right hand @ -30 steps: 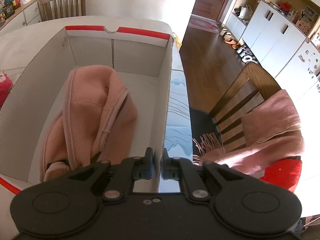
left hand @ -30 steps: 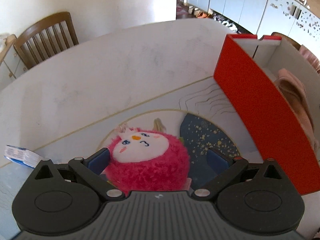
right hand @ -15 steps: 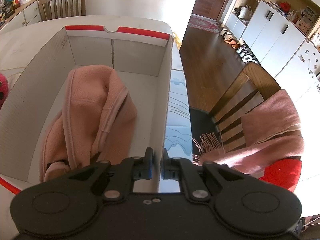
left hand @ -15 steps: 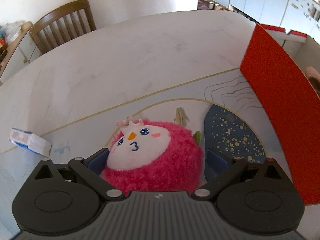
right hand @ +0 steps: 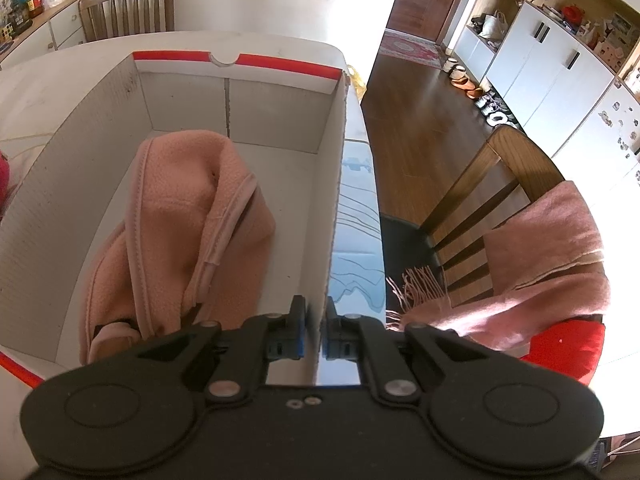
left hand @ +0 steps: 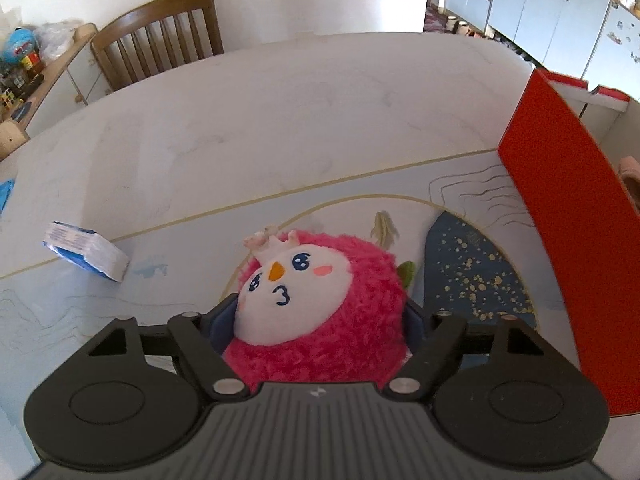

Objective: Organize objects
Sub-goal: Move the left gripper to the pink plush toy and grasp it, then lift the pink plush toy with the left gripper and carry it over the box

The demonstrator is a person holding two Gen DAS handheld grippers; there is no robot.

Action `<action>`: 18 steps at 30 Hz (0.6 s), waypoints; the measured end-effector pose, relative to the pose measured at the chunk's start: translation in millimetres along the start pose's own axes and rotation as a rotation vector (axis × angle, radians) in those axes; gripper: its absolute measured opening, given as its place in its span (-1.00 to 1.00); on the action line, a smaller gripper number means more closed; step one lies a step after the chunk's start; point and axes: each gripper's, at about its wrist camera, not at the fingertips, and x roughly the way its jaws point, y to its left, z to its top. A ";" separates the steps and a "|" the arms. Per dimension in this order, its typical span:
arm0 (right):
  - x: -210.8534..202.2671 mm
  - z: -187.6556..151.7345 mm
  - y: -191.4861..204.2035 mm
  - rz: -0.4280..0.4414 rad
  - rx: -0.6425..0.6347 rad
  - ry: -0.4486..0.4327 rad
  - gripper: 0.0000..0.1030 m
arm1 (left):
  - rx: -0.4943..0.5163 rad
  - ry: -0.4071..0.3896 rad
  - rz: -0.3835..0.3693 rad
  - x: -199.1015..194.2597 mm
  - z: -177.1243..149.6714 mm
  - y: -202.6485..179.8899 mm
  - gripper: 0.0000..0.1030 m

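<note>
Tongs: left point(left hand: 320, 320) closing around one plush point(left hand: 320, 312), right point(right hand: 314, 330) clamping one box point(right hand: 334, 184) wall.

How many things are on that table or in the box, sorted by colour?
Pink: 2, the plush toy on the table and the fleece in the box.
Red and white: 1, the box.
Blue and white: 1, the packet.
Total: 4.
</note>
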 end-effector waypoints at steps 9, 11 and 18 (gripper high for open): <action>-0.2 -0.5 -2.0 0.014 -0.001 -0.005 -0.88 | 0.040 -0.027 -0.063 -43.7 9.9 -21.4 0.54; -0.6 -0.4 -2.2 0.015 -0.002 -0.006 -0.88 | 0.059 -0.040 -0.089 -55.2 13.0 -30.4 0.54; -1.7 -0.4 -3.7 0.021 -0.005 -0.009 -0.89 | 0.165 -0.119 -0.168 -98.1 28.8 -70.8 0.55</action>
